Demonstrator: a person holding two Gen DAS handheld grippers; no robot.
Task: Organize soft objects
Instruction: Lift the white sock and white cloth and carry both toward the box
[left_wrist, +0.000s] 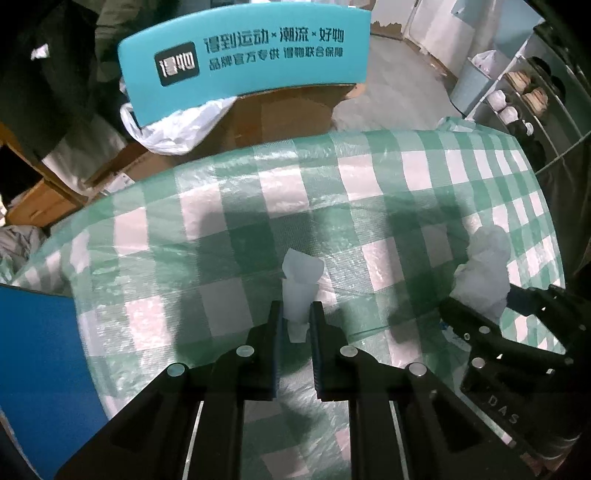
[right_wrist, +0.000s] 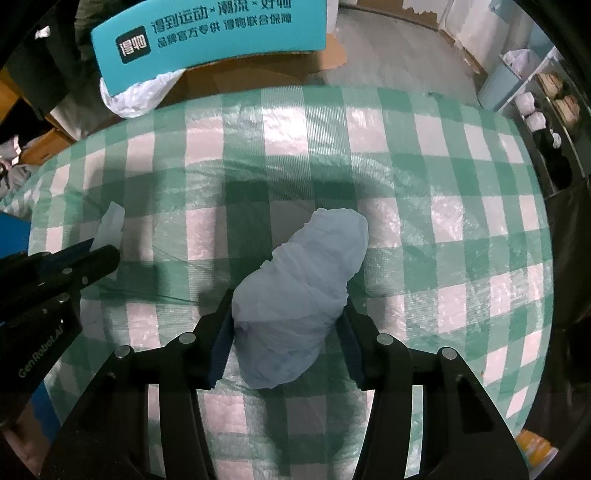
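Item: white crumpled bundle (right_wrist: 301, 302), soft, tissue-like, held lengthwise between the jaws of the right gripper (right_wrist: 286, 343), which stand fairly wide against its flanks above the green-checked tablecloth (right_wrist: 461, 192). Item: small white scrap (left_wrist: 301, 288), pinched by the narrowly set jaws of the left gripper (left_wrist: 297, 326); at 9 o'clock in the right view. Whether either piece touches the cloth cannot be told. Handling, as judged: keep pressure light, enough to hold without crushing; bring scrap and bundle together and set them down squarely. Beyond, 11 o'clock: teal sign (left_wrist: 243, 55), cardboard box (left_wrist: 280, 118).
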